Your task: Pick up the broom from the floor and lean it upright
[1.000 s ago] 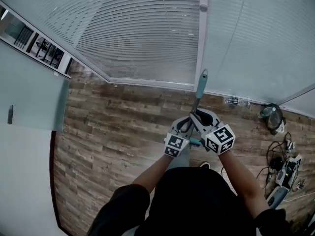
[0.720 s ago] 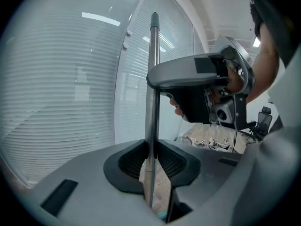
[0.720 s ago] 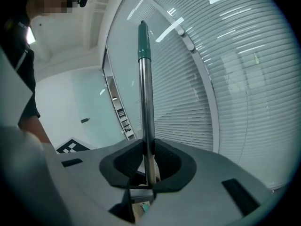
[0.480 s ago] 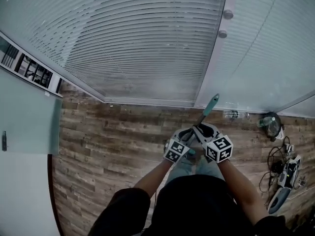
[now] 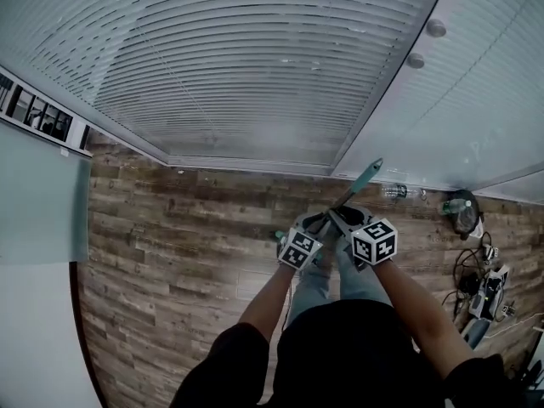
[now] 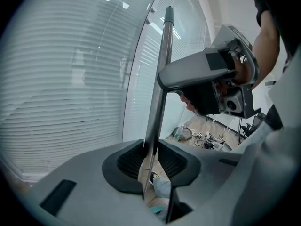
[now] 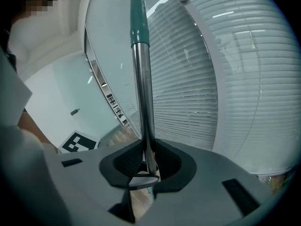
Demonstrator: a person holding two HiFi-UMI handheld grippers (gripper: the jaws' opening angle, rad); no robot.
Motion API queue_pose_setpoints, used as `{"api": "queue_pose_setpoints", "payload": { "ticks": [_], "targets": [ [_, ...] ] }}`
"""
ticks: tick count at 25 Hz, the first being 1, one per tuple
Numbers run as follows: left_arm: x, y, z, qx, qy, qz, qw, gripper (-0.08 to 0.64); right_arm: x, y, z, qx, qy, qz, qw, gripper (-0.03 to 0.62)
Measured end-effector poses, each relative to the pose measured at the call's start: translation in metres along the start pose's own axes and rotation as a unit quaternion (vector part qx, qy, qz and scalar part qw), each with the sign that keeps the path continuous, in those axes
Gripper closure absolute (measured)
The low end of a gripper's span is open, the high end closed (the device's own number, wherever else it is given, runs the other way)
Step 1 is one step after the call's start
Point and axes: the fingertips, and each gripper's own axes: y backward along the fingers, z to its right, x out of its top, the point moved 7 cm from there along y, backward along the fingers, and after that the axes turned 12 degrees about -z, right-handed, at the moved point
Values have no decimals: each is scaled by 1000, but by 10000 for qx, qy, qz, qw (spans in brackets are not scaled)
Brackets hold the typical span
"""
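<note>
Both grippers are on the broom (image 5: 361, 181) here, out in front of the person, above the wooden floor (image 5: 187, 228). Left gripper (image 6: 151, 150): jaws drawn in narrow, dark pads pressed on either side of the metal shaft, which runs straight up out of them. Right gripper (image 7: 146, 158): same story, jaws closed onto the shaft, pads tight against it, and the teal grip (image 7: 139, 20) at the top of the handle stands high above.

In the left gripper view the right gripper sits further up the shaft, just above the left one. In the head view the two marker cubes ride side by side, left cube (image 5: 299, 249) and right cube (image 5: 374, 241), near each other but apart. The handle rises between them and tilts away to the upper right, toward the glass wall with the blinds (image 5: 255, 75) behind it. The teal end points at the white frame post (image 5: 387, 100) between two panes; whether it touches, I can't tell. The broom's head is out of sight, hidden under the grippers and the person's arms.

Off to the right on the floor, well apart from the action, lies a tangle of cables (image 5: 476, 266). What looks like a clear bottle (image 5: 395, 192) lies at the foot of the glass.
</note>
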Motion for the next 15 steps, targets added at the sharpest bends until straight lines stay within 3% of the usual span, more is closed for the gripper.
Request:
{"api": "queue_pose_setpoints", "payload": {
  "ticks": [7,10,15],
  "targets": [
    [-16,-58,-42,145,374,-273,9988,463,-8,-57,53,129,-185,-443,9988,508],
    [-27,-90,-66,221,497,-383,9978,464,-16,-91,81,230,-124,-407,9988,508],
    [-47,-150,-96,254,225,-828,9960,465,-34,-139,130,386,-33,-483,9981,508]
  ]
}}
